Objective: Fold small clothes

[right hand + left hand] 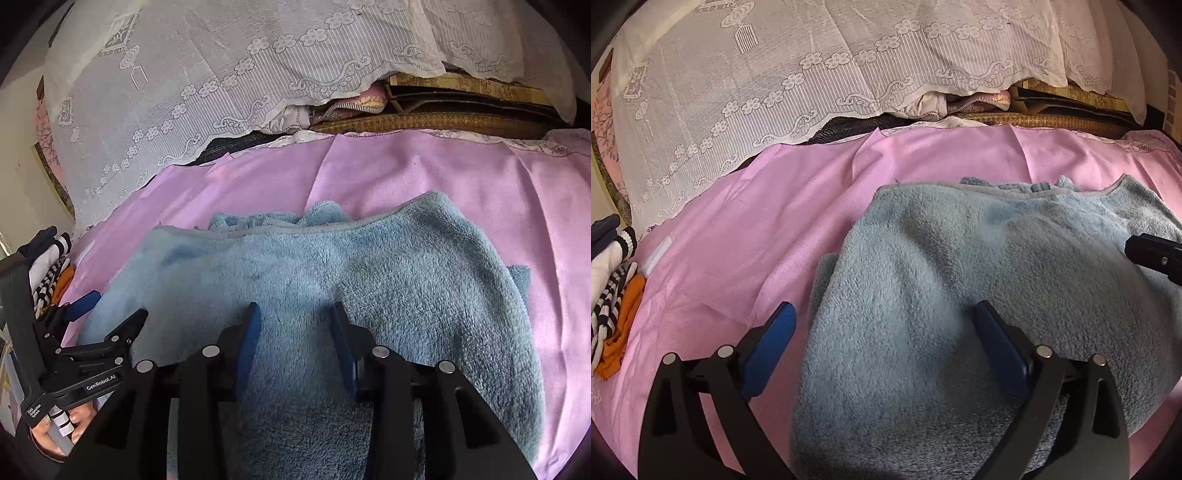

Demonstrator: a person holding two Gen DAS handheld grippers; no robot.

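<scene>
A fluffy light-blue fleece garment lies folded over on the pink sheet; it also shows in the right wrist view. My left gripper is open, its jaws wide apart over the garment's left near edge, one finger on the pink sheet side. My right gripper is open, hovering over the garment's near middle with fleece between the fingers, not pinched. The left gripper also appears at the left of the right wrist view. A tip of the right gripper shows at the right edge of the left wrist view.
A pile of other clothes, striped black-and-white, navy and orange, lies at the sheet's left edge. A white lace cloth covers stacked bedding behind the sheet. Woven mats and boards sit at the back right.
</scene>
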